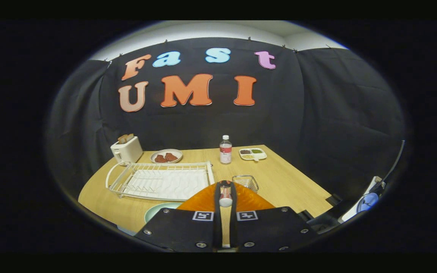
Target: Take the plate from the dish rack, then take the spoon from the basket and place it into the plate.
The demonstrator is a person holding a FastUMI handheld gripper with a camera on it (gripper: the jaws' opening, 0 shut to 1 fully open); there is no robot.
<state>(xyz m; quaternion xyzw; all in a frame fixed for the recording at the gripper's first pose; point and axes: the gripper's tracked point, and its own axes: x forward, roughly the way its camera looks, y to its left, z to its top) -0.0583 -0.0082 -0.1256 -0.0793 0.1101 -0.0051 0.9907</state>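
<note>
- Fingers [217, 201] drawn close together, only a narrow slot between them, clamped near the tips on a small white piece with a reddish end, apparently the spoon [225, 198].
- Spoon seen almost end-on; long axis seemingly in line with the fingers and pointing forward, though too foreshortened to tell bowl end from handle end.
- One pale green plate [158, 209] flat on the wooden surface [286, 182], just left of the fingers and just in front of the dish rack.
- One white wire dish rack [161, 181] left of the fingers, long side running across the surface, a white ribbed drip tray inside it.
- One small wire basket [246, 182] just beyond the fingertips, slightly to the right; contents not clear.
- Farther back, one white toaster [127, 149] with two slices of bread standing in its slots.
- Beside the toaster, one round dish [166, 155] with two brown pieces on it.
- One clear bottle [225, 149] upright beyond the fingers, near the far edge.
- One white divided dish [253, 153] right of the bottle, with dark, green and pale fillings in separate compartments.
</note>
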